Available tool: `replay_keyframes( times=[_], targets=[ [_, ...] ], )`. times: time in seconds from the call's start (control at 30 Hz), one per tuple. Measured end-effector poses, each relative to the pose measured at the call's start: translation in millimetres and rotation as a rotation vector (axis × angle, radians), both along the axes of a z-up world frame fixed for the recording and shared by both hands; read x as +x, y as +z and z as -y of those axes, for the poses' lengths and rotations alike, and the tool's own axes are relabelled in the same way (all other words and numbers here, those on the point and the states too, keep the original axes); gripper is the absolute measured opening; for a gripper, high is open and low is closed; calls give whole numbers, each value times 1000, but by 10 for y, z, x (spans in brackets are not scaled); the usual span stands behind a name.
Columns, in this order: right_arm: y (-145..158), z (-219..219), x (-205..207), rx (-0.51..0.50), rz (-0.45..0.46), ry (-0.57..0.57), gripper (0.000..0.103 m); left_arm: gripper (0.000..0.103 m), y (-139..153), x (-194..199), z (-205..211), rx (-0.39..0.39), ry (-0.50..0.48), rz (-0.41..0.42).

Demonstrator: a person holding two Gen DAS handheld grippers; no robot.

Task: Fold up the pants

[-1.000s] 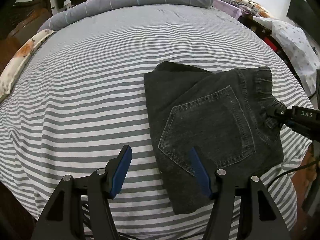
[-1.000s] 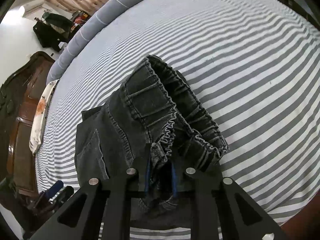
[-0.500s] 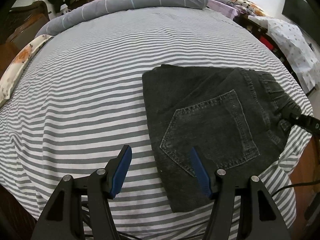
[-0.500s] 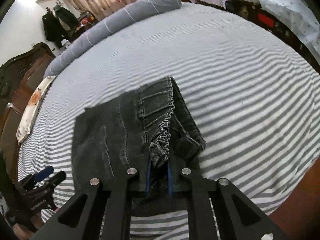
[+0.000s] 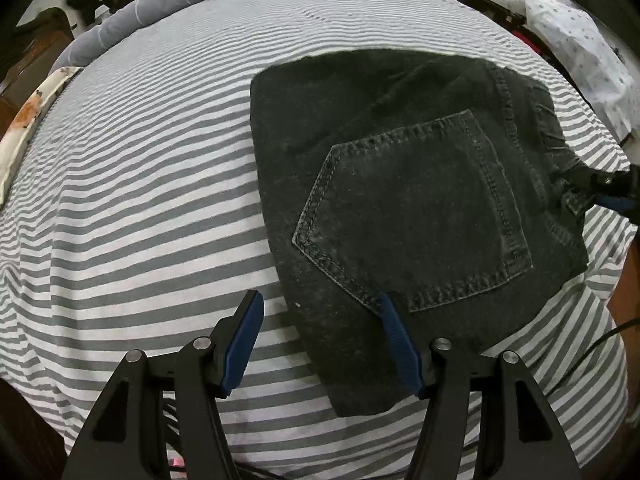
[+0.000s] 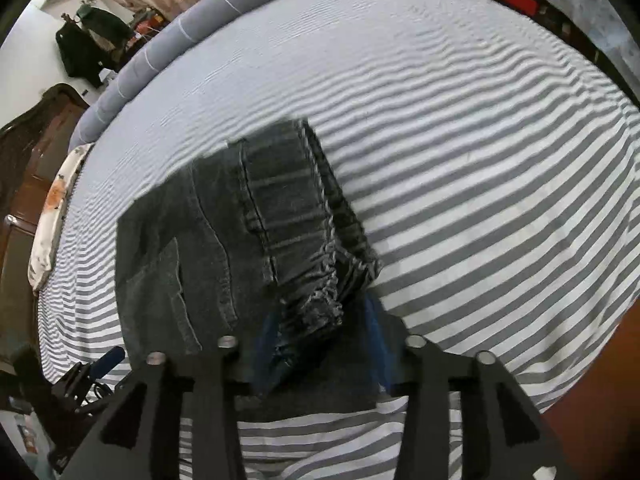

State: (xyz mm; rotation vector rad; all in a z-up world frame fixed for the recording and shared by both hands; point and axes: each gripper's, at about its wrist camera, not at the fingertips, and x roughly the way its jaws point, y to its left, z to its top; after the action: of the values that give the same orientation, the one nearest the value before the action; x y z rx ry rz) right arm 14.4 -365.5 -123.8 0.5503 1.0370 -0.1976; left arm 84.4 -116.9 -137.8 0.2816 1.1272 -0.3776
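In the left wrist view, the left gripper is held with its jaws standing wide and empty; the left pad is over the striped bed, the right pad over the near left edge of the folded pants. The pants fill centre to right of the frame, pocket uppermost, waistband toward the right edge. There the right gripper is seen with jaws opening, the gathered waistband between them but no longer pinched. The left gripper is judged nearer the pants' unheld left edge.
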Motion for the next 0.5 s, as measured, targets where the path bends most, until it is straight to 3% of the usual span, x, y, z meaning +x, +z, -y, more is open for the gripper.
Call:
replay_keyframes(
  times=[0.27,0.4,0.5],
  targets=[
    [317,-13,395,-87,87,56,45,62,164,179,70,-24,4,66],
    [292,-69,682,-108,100,91,45,62,174,279,196,-25,1,75],
    [124,-101,829,-135,47,103,45,62,143,336,298,-14,-3,75]
  ],
)
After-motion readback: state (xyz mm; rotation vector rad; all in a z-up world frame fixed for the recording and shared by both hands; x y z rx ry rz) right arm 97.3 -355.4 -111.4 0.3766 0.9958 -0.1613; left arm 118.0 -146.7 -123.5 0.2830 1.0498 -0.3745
